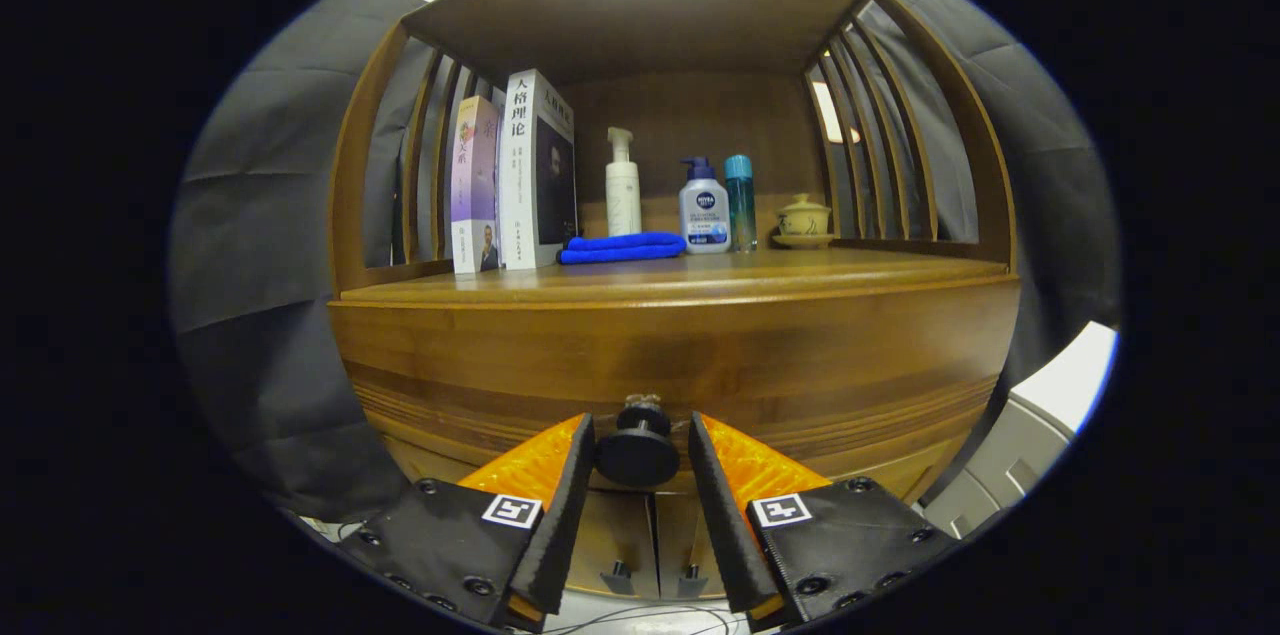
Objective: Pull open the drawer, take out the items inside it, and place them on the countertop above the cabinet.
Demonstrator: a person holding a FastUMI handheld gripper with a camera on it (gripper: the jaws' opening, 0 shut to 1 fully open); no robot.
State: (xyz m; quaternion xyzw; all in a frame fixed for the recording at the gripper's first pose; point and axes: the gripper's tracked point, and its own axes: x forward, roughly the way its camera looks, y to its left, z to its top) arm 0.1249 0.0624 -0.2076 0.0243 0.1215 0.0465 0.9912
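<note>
1. Step in hand, as judged: getting hold of the drawer knob (638,453) on the drawer front (680,365) of the wooden cabinet (420,385), just under the countertop's front edge (680,290).
2. Gripper (640,460) is seen open: fingers stand either side of the knob w/ a slight gap each side, so nothing is clamped yet.
3. Knob sits between the fingertips, approx. centred; the finger on the other side from the books looks a touch further off, so a small re-centre is advised before closing.
4. Fingers should be closed on the knob's round head, or just behind it on the narrow stem, so the head can't slip out fwd.
5. Pull is best kept straight back, square to the drawer front; a skewed pull could bind the drawer.
6. Drawer is shut as far as can be seen, so its contents are hidden.
7. Countertop already carries things toward the back: two books (515,175) at the left rear, a folded blue cloth (622,247) mid, a white pump bottle (622,185), a blue-capped lotion bottle (704,207), a teal bottle (740,203), a lidded cup on a saucer (803,220) at the right rear.
8. Front strip of the countertop is bare; judged the easiest drop zone later.
9. Lower doors w/ small handles (652,577) sit below the drawer; not to be confused w/ the target.
</note>
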